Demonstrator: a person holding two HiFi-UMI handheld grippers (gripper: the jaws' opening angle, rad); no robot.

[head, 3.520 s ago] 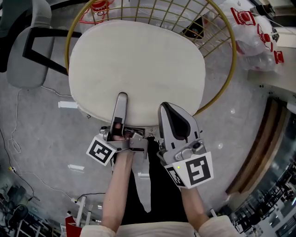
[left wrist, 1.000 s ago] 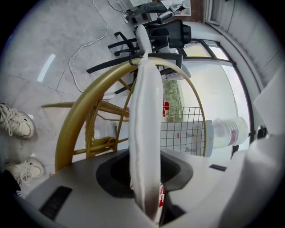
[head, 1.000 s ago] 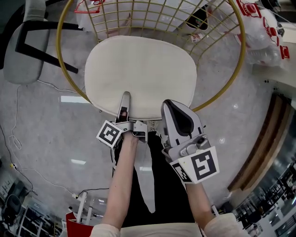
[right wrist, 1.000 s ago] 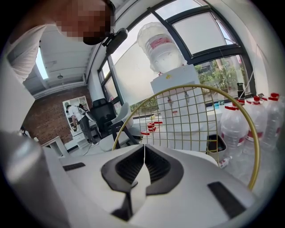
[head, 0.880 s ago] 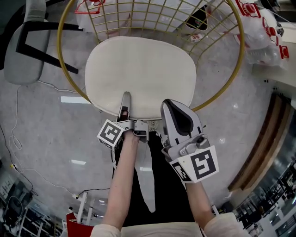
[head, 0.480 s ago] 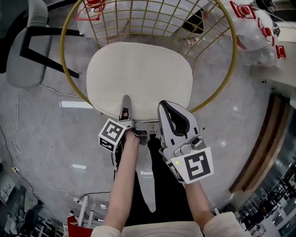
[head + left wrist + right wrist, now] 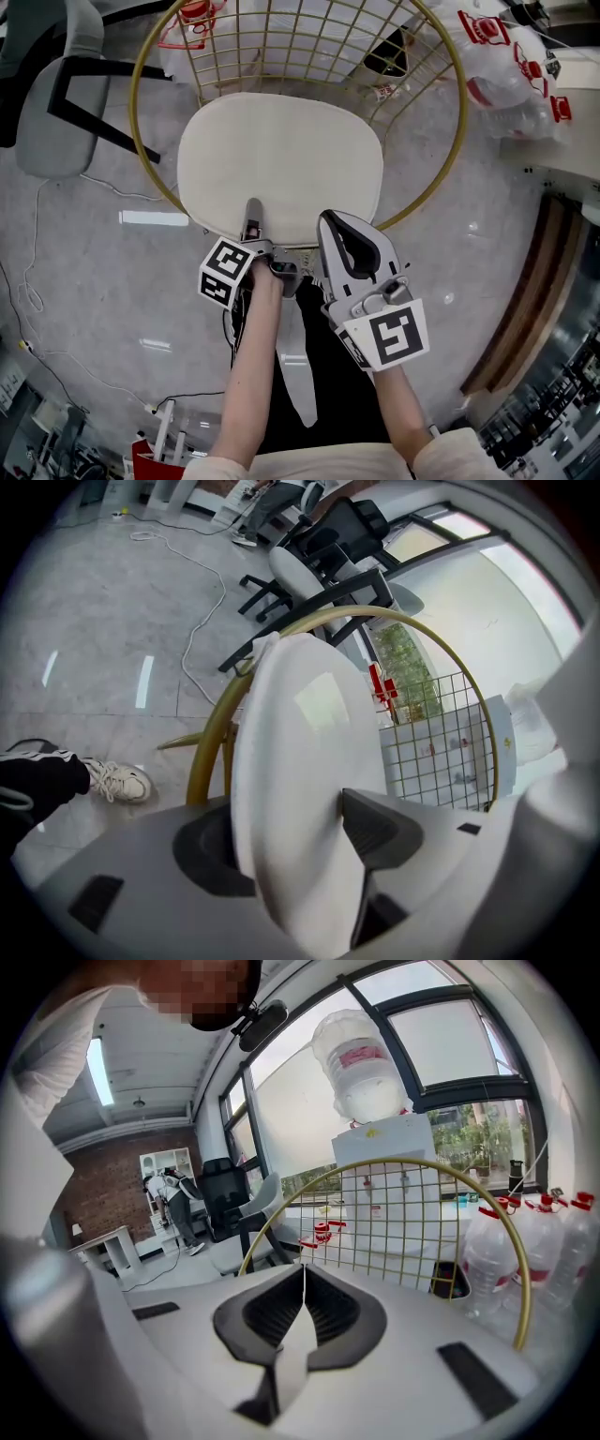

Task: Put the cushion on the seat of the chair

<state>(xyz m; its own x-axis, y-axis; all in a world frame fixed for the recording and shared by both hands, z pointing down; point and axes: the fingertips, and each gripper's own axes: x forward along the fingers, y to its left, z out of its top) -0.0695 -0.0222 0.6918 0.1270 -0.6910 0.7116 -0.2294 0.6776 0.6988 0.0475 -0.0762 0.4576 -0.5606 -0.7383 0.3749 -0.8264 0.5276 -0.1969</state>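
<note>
Nearest the camera, two bare forearms are seen reaching forward, the left one (image 7: 258, 375) stretched out straighter than the right (image 7: 398, 403). The only print on the grippers is the black-and-white square marker on each cube, left (image 7: 225, 272) and right (image 7: 386, 337); no words can be read there.

The left gripper (image 7: 251, 214) is pitched downward at the near edge of the cushion (image 7: 281, 159). Its jaws have just been opening and are spread wide. The cushion's edge is seen between them, with one jaw laid over the top face. The right gripper (image 7: 303, 1274) is held just short of that same edge, to the right, pointed more nearly level toward the wire back. Its jaws are pressed together with nothing between them.

The white cushion is found lying flat on the seat of the gold wire chair (image 7: 206, 757), inside its round rim. A white shoe (image 7: 117, 782) is planted on the grey floor (image 7: 94, 262) below.

Farther off, a grey office chair (image 7: 52, 112) is placed at the left. Clear water bottles (image 7: 511, 84) with red labels are lying at the right, their lettering too small to be read.
</note>
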